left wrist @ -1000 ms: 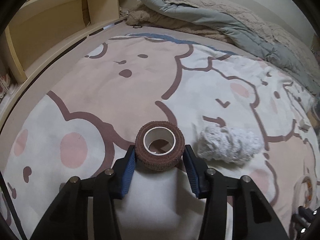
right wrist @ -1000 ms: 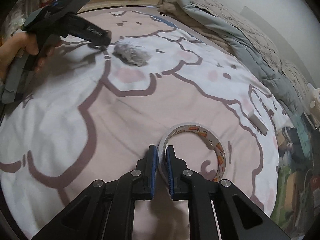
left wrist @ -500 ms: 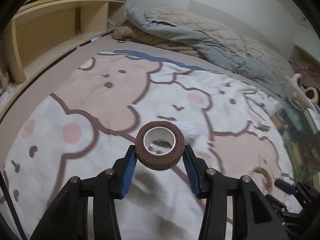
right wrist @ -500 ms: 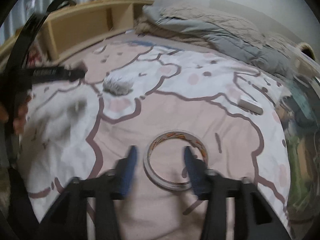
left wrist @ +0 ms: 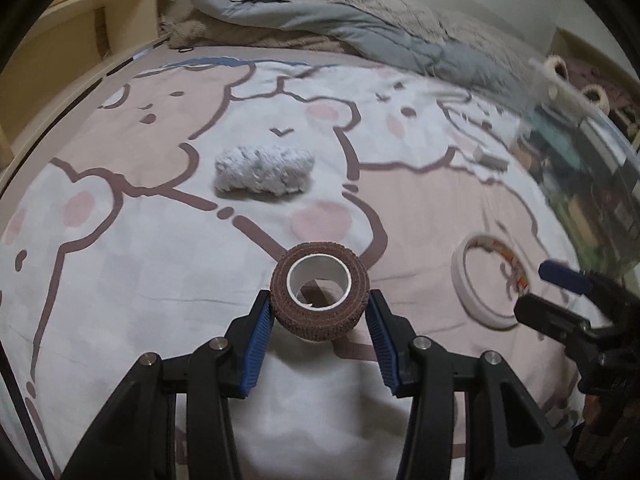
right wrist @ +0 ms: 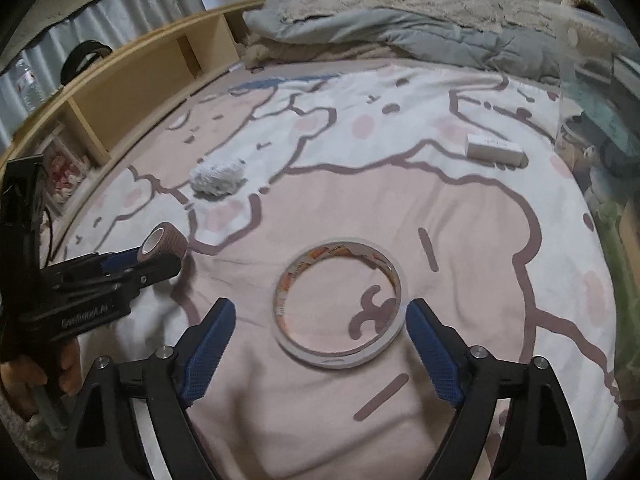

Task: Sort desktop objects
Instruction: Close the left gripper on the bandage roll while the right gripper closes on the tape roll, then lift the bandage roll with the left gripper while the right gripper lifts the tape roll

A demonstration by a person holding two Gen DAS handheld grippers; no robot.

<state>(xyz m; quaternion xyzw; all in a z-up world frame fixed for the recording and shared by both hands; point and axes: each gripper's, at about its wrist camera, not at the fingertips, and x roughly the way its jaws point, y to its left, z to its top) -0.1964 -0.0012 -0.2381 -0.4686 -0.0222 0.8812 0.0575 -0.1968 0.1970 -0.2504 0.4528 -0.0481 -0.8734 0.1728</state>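
Note:
My left gripper [left wrist: 319, 312] is shut on a brown bandage roll [left wrist: 319, 300] with a white core, held above the bedspread; the same roll [right wrist: 163, 242] shows at the left of the right wrist view. A thin white tape ring [right wrist: 341, 302] lies flat on the bedspread, just ahead of my right gripper [right wrist: 320, 320], whose jaws are opening wide with nothing pressed between them. The ring [left wrist: 486, 280] also shows at the right of the left wrist view, beside the right gripper's fingertips [left wrist: 560, 276]. A white crumpled cloth [left wrist: 262, 174] lies farther back.
A small white box [right wrist: 494, 148] lies at the far right of the bedspread. A grey duvet [left wrist: 360, 16] is heaped at the back. A wooden shelf [right wrist: 132, 80] runs along the left. A clear bin of clutter [left wrist: 580, 160] stands at the right edge.
The right gripper let go of the tape ring, which now lies flat, and its jaws spread wide. The left gripper carried the brown roll to the right, toward the tape ring.

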